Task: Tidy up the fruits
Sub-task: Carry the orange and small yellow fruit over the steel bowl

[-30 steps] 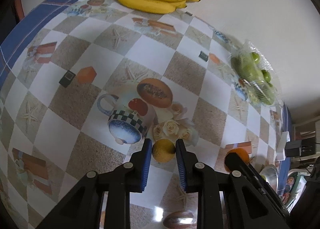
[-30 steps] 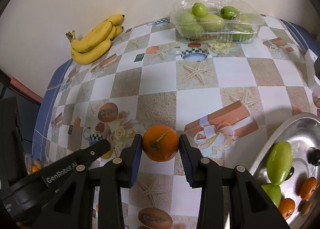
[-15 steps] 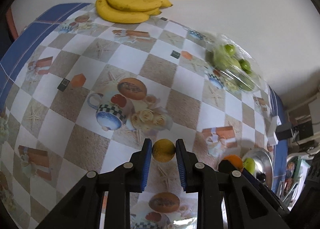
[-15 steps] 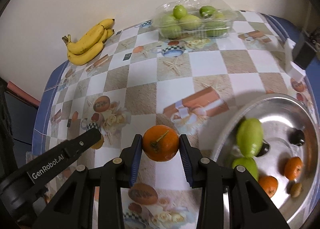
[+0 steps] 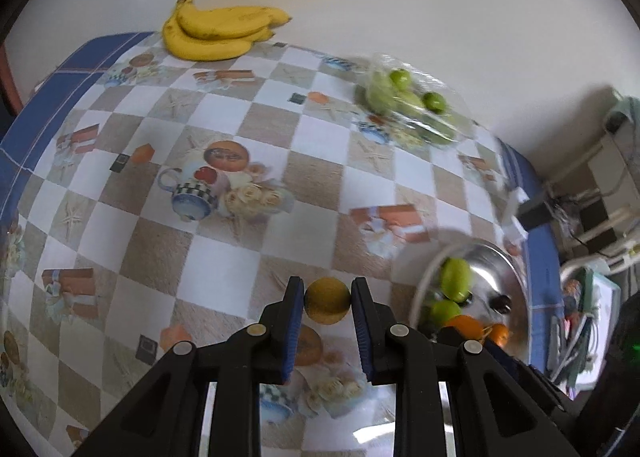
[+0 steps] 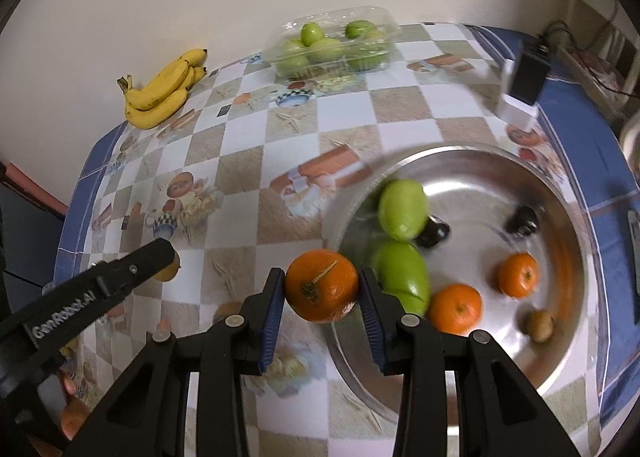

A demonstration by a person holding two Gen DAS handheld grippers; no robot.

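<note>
The right gripper (image 6: 322, 289) clamps an orange (image 6: 321, 284) at the steel bowl's (image 6: 568, 217) nine-o'clock rim; the left gripper (image 5: 327, 299) grips a small yellow fruit (image 5: 327, 300) above the tablecloth (image 5: 224, 241). Released too early, the orange could strike the rim, or land on the green fruit (image 6: 401, 276) and roll out.

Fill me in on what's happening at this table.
A person is sorting fruit with two handheld grippers. The right gripper is clamped on an orange at the rim of the metal tray, which holds green fruits, two oranges and small dark ones. The left gripper grips a yellow fruit above the table. Bananas and a box of green fruit wait by the wall.
</note>
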